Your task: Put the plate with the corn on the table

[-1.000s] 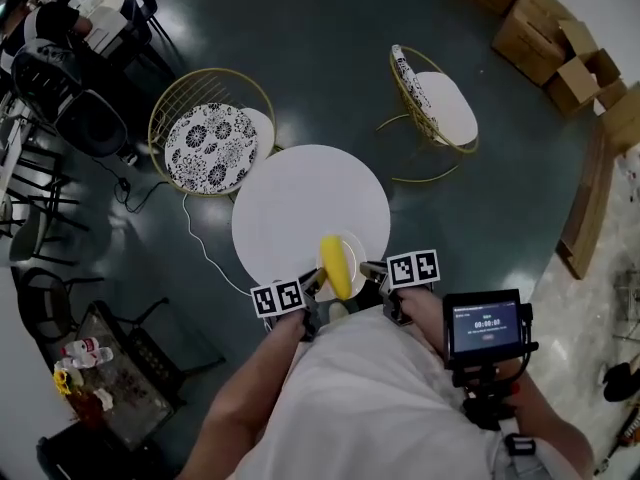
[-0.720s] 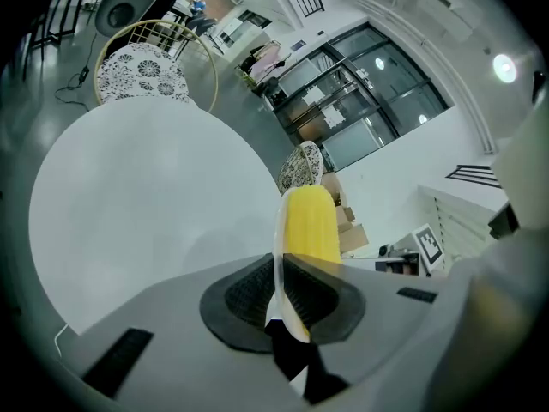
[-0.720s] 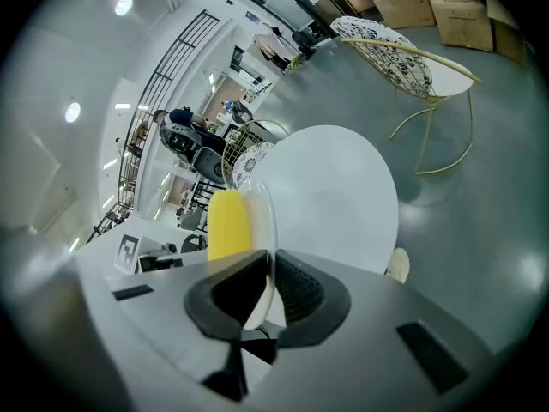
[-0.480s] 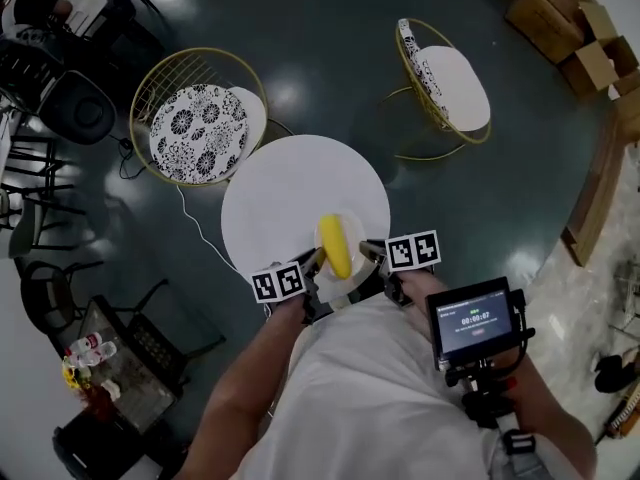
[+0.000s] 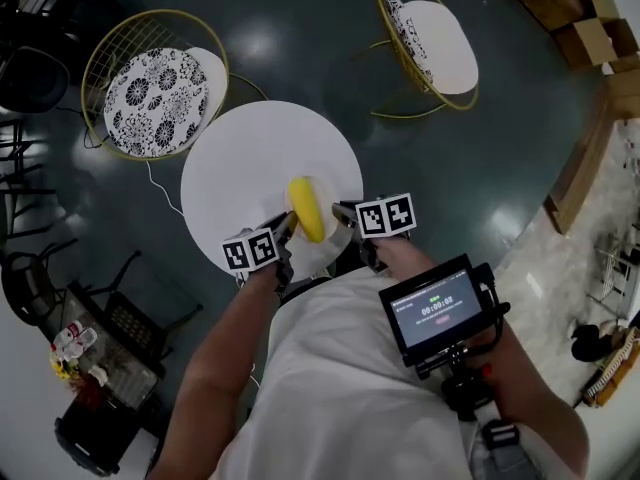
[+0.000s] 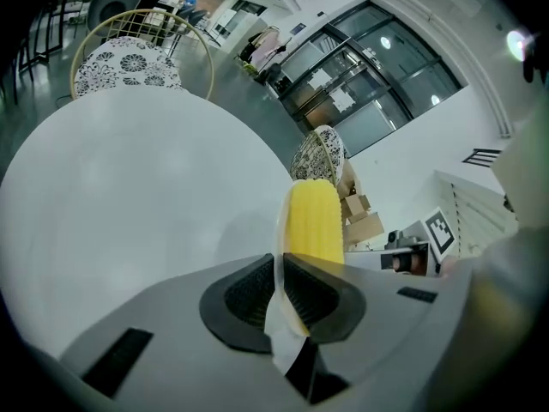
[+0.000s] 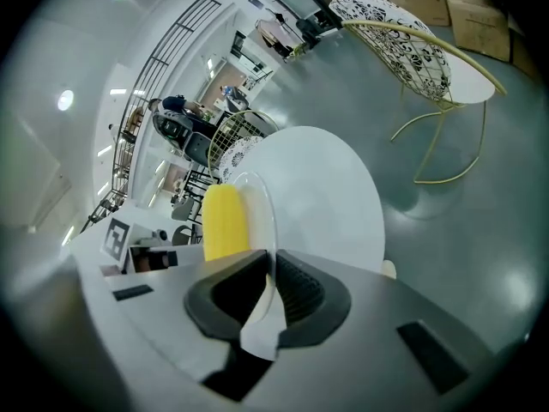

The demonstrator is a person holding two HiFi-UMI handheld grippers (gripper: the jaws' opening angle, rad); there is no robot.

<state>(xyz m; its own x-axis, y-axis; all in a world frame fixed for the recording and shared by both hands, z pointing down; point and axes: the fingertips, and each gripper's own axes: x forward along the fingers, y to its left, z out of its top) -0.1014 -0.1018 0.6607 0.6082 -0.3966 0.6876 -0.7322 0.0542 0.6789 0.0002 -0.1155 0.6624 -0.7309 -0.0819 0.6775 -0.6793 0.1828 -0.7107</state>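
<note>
A clear plate [image 5: 322, 200] carries a yellow corn cob [image 5: 305, 209] over the near edge of the round white table [image 5: 250, 168]. My left gripper [image 5: 284, 231] is shut on the plate's left rim, and my right gripper [image 5: 342, 211] is shut on its right rim. In the left gripper view the thin rim [image 6: 276, 273] is pinched between the dark pads, with the corn [image 6: 314, 223] just beyond. The right gripper view shows the rim [image 7: 268, 256] clamped the same way, with the corn [image 7: 225, 221] at the left.
Two gold wire chairs stand beyond the table, one with a patterned cushion [image 5: 155, 103] at the left and one with a white seat [image 5: 435, 33] at the right. Cardboard boxes [image 5: 585, 18] sit far right. A screen [image 5: 437, 308] is mounted near my right arm.
The plate with the corn has travelled with both grippers further over the table top, and the table now sits closer under them. Both grippers stay shut on the rim.
</note>
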